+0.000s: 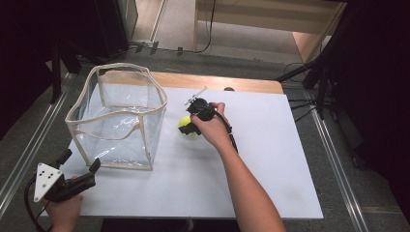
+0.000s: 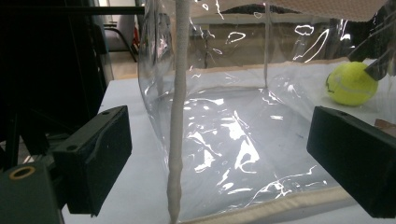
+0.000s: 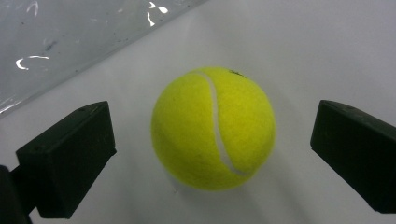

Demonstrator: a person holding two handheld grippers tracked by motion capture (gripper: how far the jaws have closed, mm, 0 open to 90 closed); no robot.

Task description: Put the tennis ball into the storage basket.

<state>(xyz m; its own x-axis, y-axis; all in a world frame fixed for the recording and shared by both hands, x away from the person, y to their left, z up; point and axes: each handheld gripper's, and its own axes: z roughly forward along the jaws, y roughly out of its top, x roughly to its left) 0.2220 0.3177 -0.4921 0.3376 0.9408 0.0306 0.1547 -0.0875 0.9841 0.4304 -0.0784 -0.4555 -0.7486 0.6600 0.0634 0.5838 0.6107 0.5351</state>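
No readable text, label, brand, number or sign showed anywhere. The tennis ball (image 3: 213, 128) between the open jaws of the right gripper (image 3: 212, 154) carried only its white seam and a tiny dark mark near its top, too small to read. The clear bag (image 2: 243, 116) just ahead of the left gripper (image 2: 219, 163) was unprinted.

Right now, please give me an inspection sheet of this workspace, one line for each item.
Surface: white table top, bare wood strip at far edge.
Job's things: tennis ball on the table, beside the clear bag; bag upright, open, holds nothing.
Clutter: nothing seen.
Grippers: right gripper open, jaws either side of the ball, not touching; left gripper open, facing the bag's near corner.
Cables: black cable along right hand.
Surroundings: grey floor, dark stands.
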